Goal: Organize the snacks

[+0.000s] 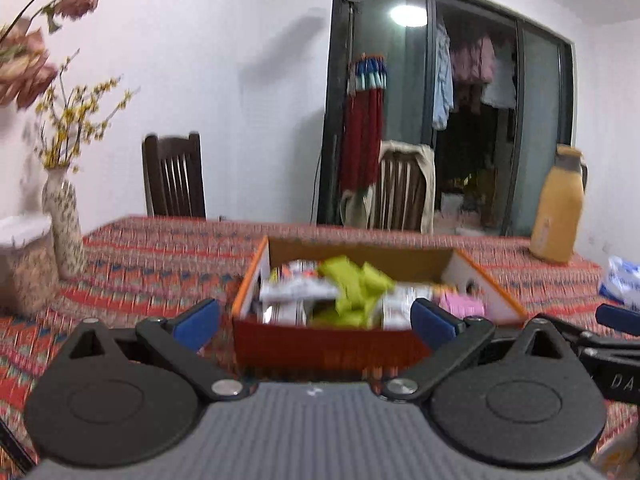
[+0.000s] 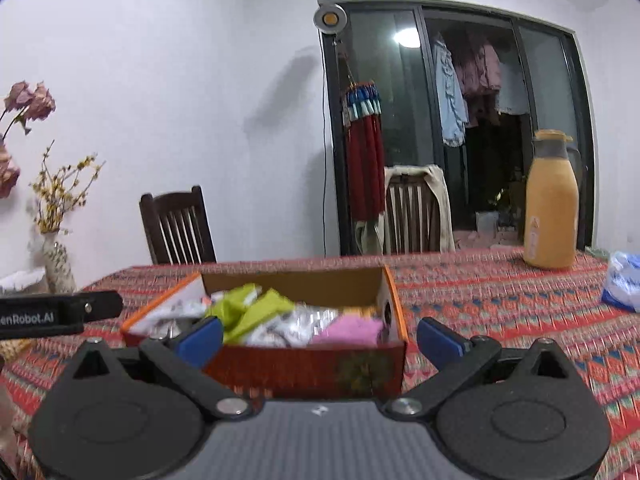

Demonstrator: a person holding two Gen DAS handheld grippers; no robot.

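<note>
The box [image 1: 332, 340] is seen standing on the table [image 1: 160, 256], set back from the near edge and roughly midway between the left and right edges. It is an open cardboard box with orange rims. Inside it a pile of snacks [image 1: 344, 292] is gathered: yellow-green packets [image 2: 256, 308], silvery and white wrappers [image 2: 296, 326], and a pink packet [image 2: 352, 330] against the right wall of the box. No loose snack can be made out on the cloth around the box. From this it is judged that the collecting is mostly done. What may be left is only the tidying of the pile, which lies in disorder, but this cannot be told for sure, because the near edge of the table is hidden behind the tongs.

The left gripper [image 1: 316, 322] is held with its blue fingers spread wide, and nothing is pinched between them. The box is seen just in front of it, between the two pads; whether the pads touch the box cannot be told. The right gripper [image 2: 320, 338] is also spread and empty. It faces the same box from a little more to the right, so that the near right corner of the box is seen between its fingers.

Toward the far right corner of the table a yellow jug [image 2: 552, 208] is standing, and a blue and white bag [image 2: 624, 280] lies at the right edge. A vase [image 1: 64, 224] is placed by the left edge. All of these are well apart from the box.
</note>
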